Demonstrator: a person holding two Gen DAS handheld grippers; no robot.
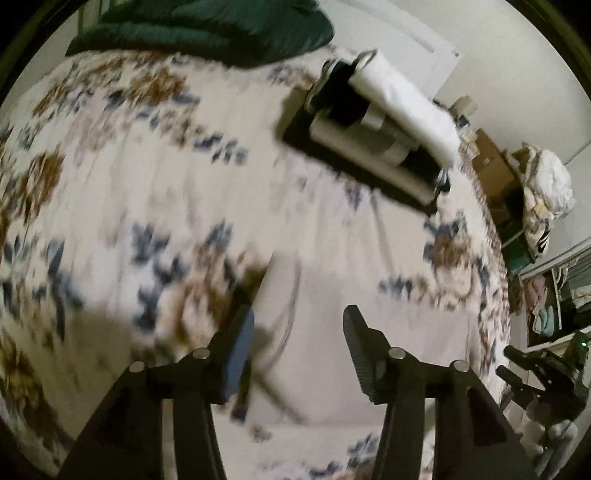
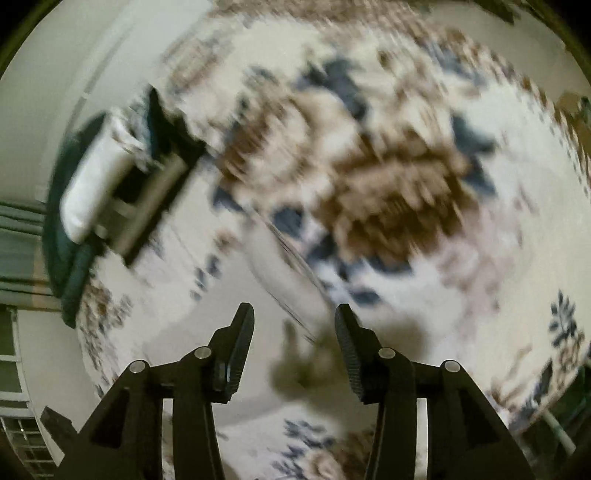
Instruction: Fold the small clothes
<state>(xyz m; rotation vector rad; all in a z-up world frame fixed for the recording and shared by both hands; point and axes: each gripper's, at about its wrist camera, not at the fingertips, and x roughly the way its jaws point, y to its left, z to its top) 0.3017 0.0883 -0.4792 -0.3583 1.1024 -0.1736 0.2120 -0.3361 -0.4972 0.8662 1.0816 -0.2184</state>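
A pale white garment (image 1: 332, 321) lies flat on the floral bedsheet (image 1: 110, 166), just ahead of my left gripper (image 1: 299, 325), which is open and empty above its near edge. In the right wrist view the same pale garment (image 2: 236, 295) lies on the floral bedsheet (image 2: 406, 147), with my right gripper (image 2: 294, 321) open and empty above it. A stack of folded clothes, black, grey and white (image 1: 376, 125), sits farther back on the bed; it also shows in the right wrist view (image 2: 122, 177). Both views are motion-blurred.
A dark green blanket (image 1: 207, 29) lies at the bed's far end and also shows in the right wrist view (image 2: 74, 273). Shelves with boxes and a heap of laundry (image 1: 546, 184) stand beside the bed at right. The other gripper (image 1: 546, 373) shows low right.
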